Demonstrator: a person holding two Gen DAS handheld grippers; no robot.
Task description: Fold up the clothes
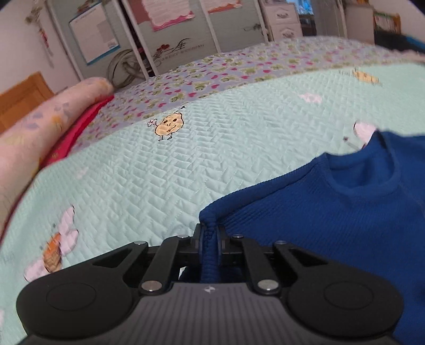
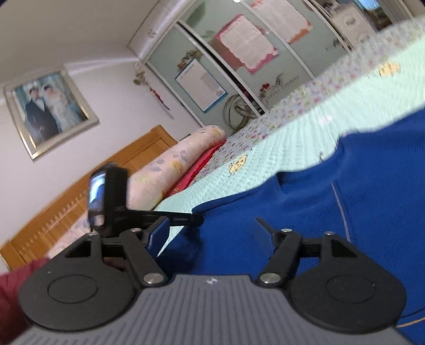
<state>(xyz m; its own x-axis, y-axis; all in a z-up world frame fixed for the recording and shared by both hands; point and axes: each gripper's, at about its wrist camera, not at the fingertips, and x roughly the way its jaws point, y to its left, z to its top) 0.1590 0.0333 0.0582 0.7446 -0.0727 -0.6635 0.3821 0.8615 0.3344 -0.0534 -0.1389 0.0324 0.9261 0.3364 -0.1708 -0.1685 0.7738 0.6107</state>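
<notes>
Nearest, the left gripper [image 1: 209, 236] was pinched tight on a bunched fold at the shoulder of the blue sweater [image 1: 332, 212]. The right gripper [image 2: 211, 229] stood wide, its 2 fingers over blue cloth but pressing nothing. The sweater lay on the mint quilt [image 1: 159, 172], collar away. This looked like the first fold; next the right needed its own grip.

Bed [image 1: 186, 169] under mint quilted cover; floral sheet [image 1: 212, 77] beyond it. Rolled pink bedding [image 2: 170, 172] against wooden headboard [image 2: 79, 191]. Framed portrait [image 2: 50, 111] on pale wall. Wardrobe doors [image 1: 186, 34] carry pinned posters; white drawer unit [image 1: 284, 21] behind.
</notes>
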